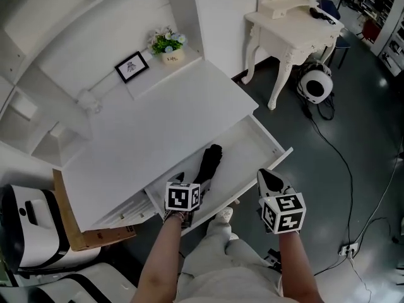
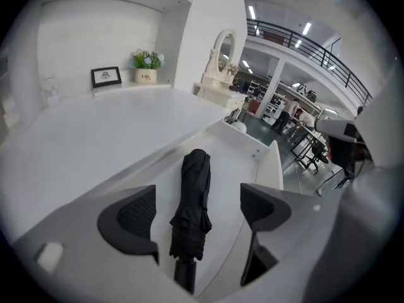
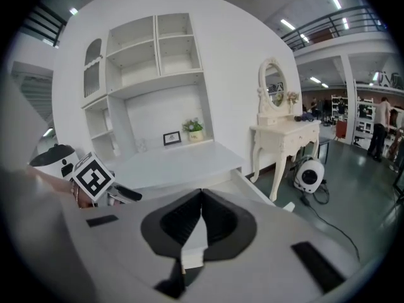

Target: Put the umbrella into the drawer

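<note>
One folded black umbrella (image 1: 210,163) lies flat on the floor of the one pulled-out white drawer (image 1: 268,139), set lengthwise from front to back, its handle end toward the person. One white desk top (image 1: 158,115) sits above the drawer, and at its back stand one small picture frame (image 1: 132,66) and one potted plant (image 1: 167,45). One white dressing table (image 1: 297,30) stands off to the side on the dark floor.

Two grippers are in view. The left gripper (image 2: 199,208) has its jaws spread wide. The umbrella shows in the gap between them, but neither pad (image 2: 136,214) touches it, so this gripper holds nothing. The right gripper (image 3: 201,197) hangs over the drawer's front right corner with its jaws closed, tips together, and nothing is caught between them.
</note>
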The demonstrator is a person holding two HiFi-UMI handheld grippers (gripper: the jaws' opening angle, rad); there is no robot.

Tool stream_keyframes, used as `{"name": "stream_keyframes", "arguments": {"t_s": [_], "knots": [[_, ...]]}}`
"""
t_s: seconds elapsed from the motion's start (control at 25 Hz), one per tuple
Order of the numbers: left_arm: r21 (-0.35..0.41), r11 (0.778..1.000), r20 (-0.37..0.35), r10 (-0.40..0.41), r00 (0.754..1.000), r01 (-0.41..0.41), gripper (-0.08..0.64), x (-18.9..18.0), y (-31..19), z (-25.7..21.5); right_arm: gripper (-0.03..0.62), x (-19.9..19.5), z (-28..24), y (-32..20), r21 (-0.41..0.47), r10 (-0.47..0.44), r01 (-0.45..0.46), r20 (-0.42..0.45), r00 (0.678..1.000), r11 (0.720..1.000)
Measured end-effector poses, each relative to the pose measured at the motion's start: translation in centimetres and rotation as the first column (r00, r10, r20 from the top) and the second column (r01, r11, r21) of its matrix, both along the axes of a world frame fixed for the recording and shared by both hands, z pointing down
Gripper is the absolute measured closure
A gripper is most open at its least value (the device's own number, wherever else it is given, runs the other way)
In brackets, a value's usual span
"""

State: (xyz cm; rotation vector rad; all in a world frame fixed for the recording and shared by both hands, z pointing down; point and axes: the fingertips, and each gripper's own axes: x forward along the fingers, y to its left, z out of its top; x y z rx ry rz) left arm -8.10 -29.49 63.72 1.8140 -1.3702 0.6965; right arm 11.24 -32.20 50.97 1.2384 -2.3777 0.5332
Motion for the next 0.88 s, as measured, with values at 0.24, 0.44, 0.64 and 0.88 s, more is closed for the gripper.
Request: {"name": "stream_keyframes", "arguments": {"t_s": [0.24, 0.44, 0.64, 0.88], "knots": [[0.117, 0.992, 0.003, -0.056, 0.998, 0.056, 0.141, -0.2, 1.2, -4.2, 0.583, 0.6, -2.8, 1.6, 0.071, -0.029, 0.029, 0.006, 1.000, 0.997], [0.223, 0.971, 0.042, -0.096, 0.994, 0.085, 0.209, -1.0, 2.4, -7.9, 0.584, 0.9, -5.3, 3.0, 0.137, -0.042, 0.040, 0.006, 0.999, 0.990], [0.328, 0.938, 0.075, -0.139, 0.987, 0.107, 0.338, -2.1, 3.9, -11.7, 0.584, 1.0, -7.9, 4.4, 0.207, -0.053, 0.053, -0.002, 0.999, 0.977], [0.469, 0.877, 0.116, -0.181, 0.977, 0.107, 0.470, -3.0, 5.7, -16.2, 0.584, 1.2, -10.2, 6.6, 0.279, -0.069, 0.067, -0.004, 0.998, 0.958]]}}
